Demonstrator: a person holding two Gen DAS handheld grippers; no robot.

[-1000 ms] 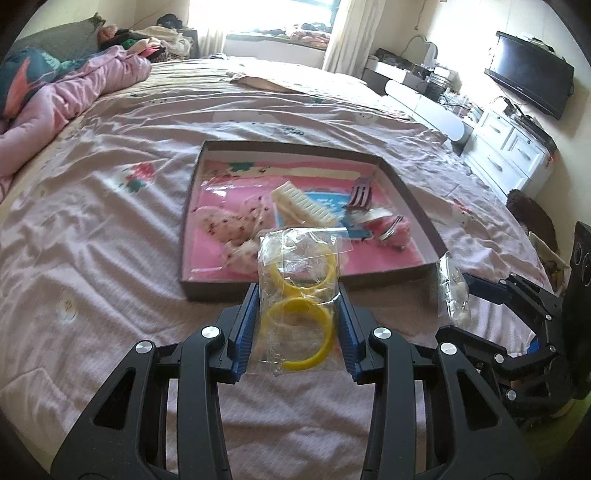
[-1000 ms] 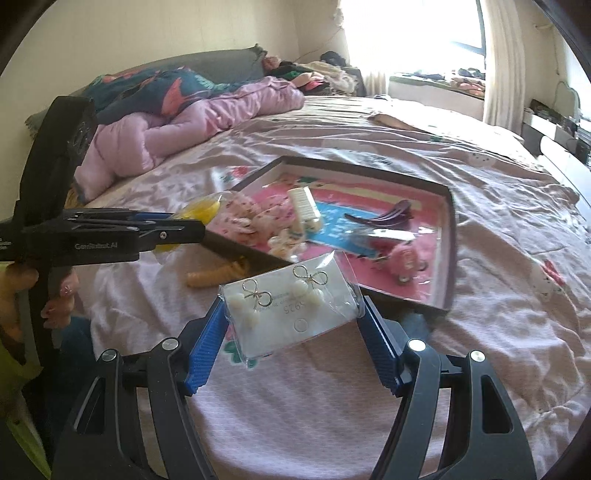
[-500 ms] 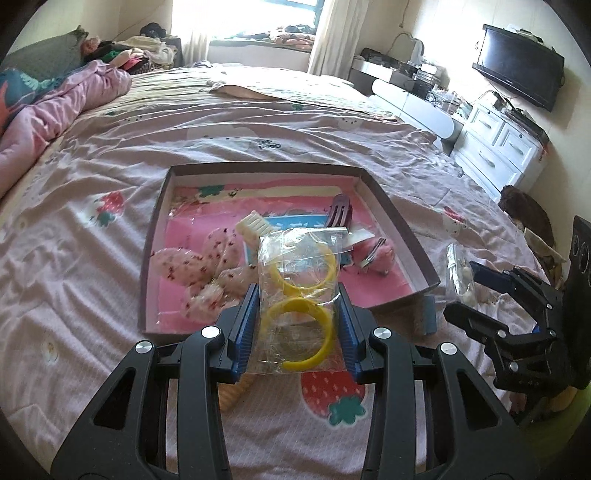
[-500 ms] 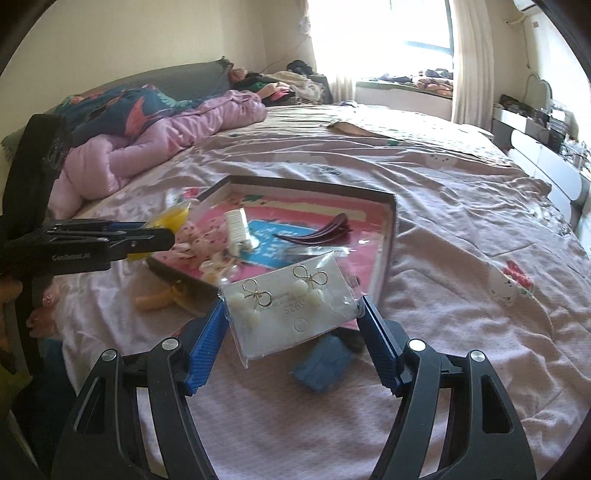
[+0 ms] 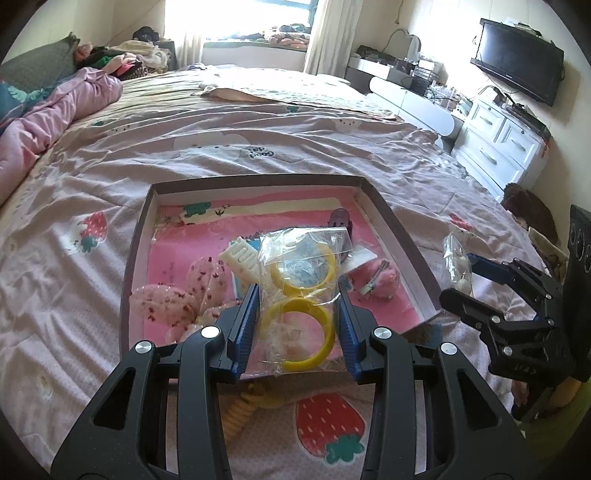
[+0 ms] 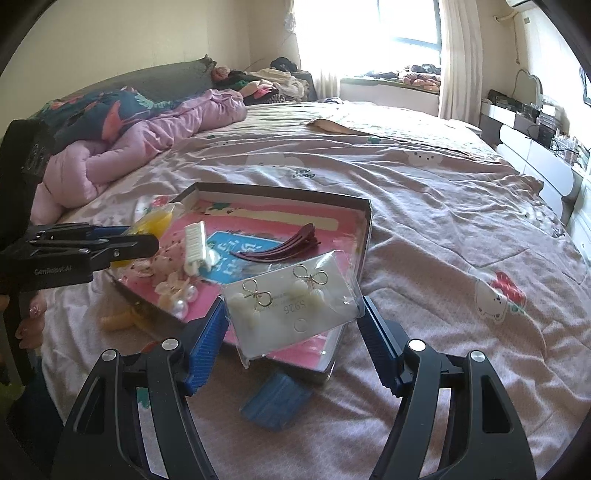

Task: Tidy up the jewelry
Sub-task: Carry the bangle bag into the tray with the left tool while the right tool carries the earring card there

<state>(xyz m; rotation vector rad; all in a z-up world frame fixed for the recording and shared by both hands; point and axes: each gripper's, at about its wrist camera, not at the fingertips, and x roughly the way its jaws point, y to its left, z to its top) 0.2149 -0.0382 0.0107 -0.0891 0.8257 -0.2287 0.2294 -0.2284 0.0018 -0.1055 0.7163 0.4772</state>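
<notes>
here, closest to the left wrist camera, the left gripper (image 5: 297, 317) is clamped on a clear bag of yellow rings (image 5: 300, 291), its blue pads pressing both sides of the plastic. two yellow rings sit one above the other inside the bag, and the bag hangs over the near part of the tray (image 5: 402, 236). under this gripper, on the pink bedsheet (image 5: 221, 147), lies a yellow spiral hair tie (image 5: 240, 413), just outside the tray's near edge.

in the right wrist view the right gripper (image 6: 293, 319) is closed on a clear packet holding a white earring card (image 6: 291, 299), with two gold bow earrings and pale drops on it. the packet is over the tray's near corner. below it a blue ribbed piece (image 6: 277, 404) lies on the sheet, partly tucked under that corner.

inside the tray, which has a pink printed floor, are a white comb (image 5: 242, 256), a pink speckled bow (image 5: 177, 295), some pearl pieces (image 6: 181, 295), a dark red hair clip (image 6: 280, 247) and a pink fuzzy clip (image 5: 376, 277).

farther off, a pink quilt (image 6: 147, 140) is bunched by the pillows, clothes are piled near the bright window (image 6: 369, 22), and a television (image 5: 517, 74) hangs above white drawers (image 5: 502, 147).
</notes>
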